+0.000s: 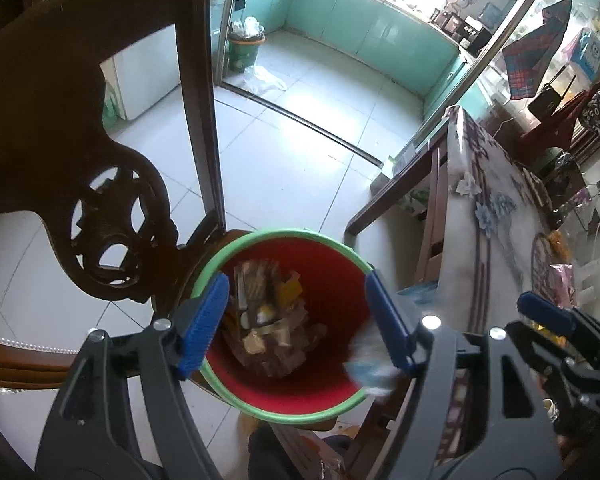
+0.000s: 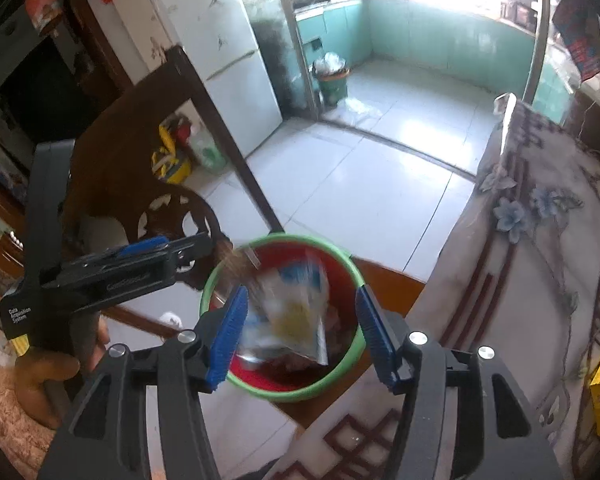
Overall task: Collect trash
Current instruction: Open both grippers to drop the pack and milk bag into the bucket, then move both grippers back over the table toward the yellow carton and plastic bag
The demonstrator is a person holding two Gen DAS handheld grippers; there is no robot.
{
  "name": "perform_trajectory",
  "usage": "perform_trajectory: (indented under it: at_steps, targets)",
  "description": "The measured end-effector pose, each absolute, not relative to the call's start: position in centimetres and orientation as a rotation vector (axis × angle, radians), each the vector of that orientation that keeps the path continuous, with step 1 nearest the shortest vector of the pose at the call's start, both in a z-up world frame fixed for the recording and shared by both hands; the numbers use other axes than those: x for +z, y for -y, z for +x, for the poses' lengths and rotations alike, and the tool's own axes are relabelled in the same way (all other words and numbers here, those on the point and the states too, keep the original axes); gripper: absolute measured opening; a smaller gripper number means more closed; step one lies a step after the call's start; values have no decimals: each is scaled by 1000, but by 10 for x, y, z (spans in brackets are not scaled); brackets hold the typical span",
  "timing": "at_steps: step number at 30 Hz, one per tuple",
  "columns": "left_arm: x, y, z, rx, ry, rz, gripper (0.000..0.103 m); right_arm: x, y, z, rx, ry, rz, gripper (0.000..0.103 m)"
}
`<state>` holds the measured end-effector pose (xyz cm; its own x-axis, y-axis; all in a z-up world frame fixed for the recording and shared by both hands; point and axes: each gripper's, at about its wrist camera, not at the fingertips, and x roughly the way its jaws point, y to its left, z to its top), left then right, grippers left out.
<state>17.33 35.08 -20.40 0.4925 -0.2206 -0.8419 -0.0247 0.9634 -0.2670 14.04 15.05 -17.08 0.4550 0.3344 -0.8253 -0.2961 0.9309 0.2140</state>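
Though both wrist views were sharp on the grippers, the falling wrapper (image 2: 290, 312) was motion-blurred; its print was unreadable. From the left wrist only a pale smear (image 1: 370, 364) showed by the right pad, cut by the bin (image 1: 342, 254) rim. Bin contents (image 1: 268, 320) were a brown jumble, hard to sort. The bin sat wedged between the chair (image 1: 112, 236) and the table (image 1: 500, 216), with open tiled floor (image 1: 284, 152) beyond. Left gripper (image 1: 296, 320) and right gripper (image 2: 300, 332) both stood released over the bin mouth, pads clear, the wrapper loose between the right jaws, over the bin.
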Motion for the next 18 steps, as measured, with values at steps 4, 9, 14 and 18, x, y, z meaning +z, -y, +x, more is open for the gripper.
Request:
perform_trajectory:
  at_steps: [4,9,14,18]
  targets:
    - [-197,-353,168,-118,-1040,-271,68,-165,-143,136,385,-1018,52,55]
    - [-186,-342,156,-132,-1020,-255,68,-155,-131,127,366,-995,47,55]
    - [-176,-322,147,-157,-1007,-229,68,-146,-108,112,331,-958,87,72]
    - [-167,-296,137,-195,-995,-217,71,-146,-83,100,298,-969,107,72]
